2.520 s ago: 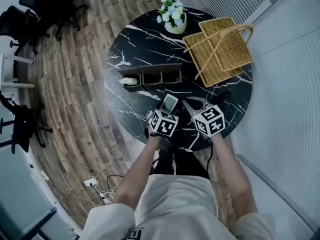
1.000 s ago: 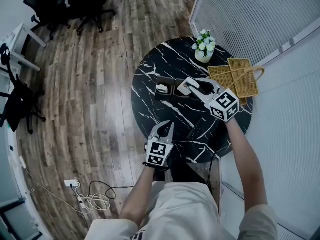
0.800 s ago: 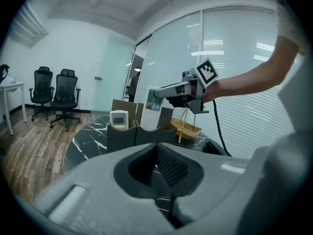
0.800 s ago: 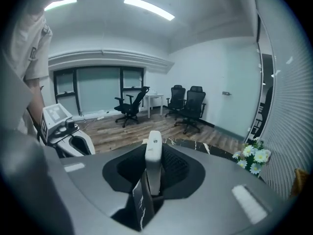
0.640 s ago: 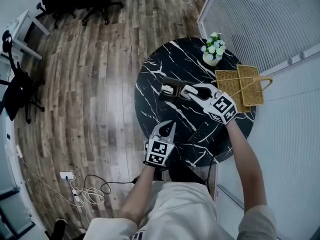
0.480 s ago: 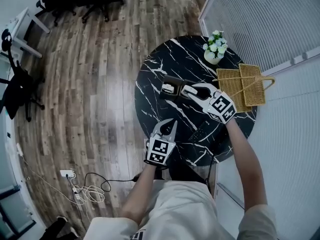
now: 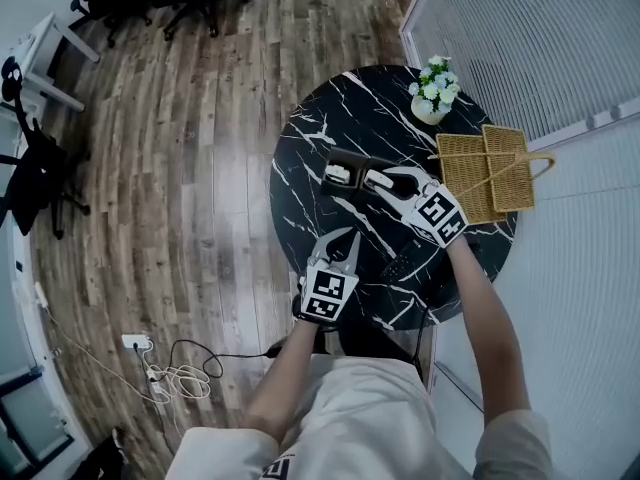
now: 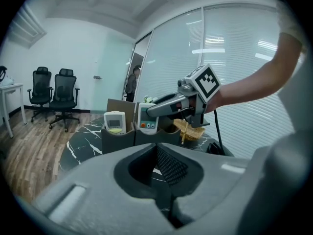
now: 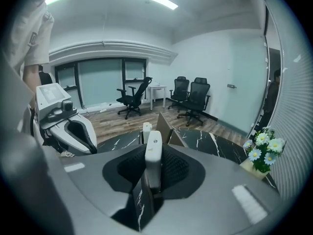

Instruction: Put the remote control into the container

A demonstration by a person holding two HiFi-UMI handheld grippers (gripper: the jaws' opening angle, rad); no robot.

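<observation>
The right gripper (image 7: 386,182), jaws narrowly apart, clamps one white remote control (image 8: 146,120) upright at the container (image 8: 113,142) on the table (image 7: 300,193). One second white remote (image 8: 114,122) stands inside. The left gripper (image 7: 343,240) is closed and empty. One black remote (image 7: 395,266) lies apart.

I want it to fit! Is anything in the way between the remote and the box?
Nothing visible. The right gripper holds the remote right at an open slot of the container. Another remote stands in the slot beside it, out of the way.
</observation>
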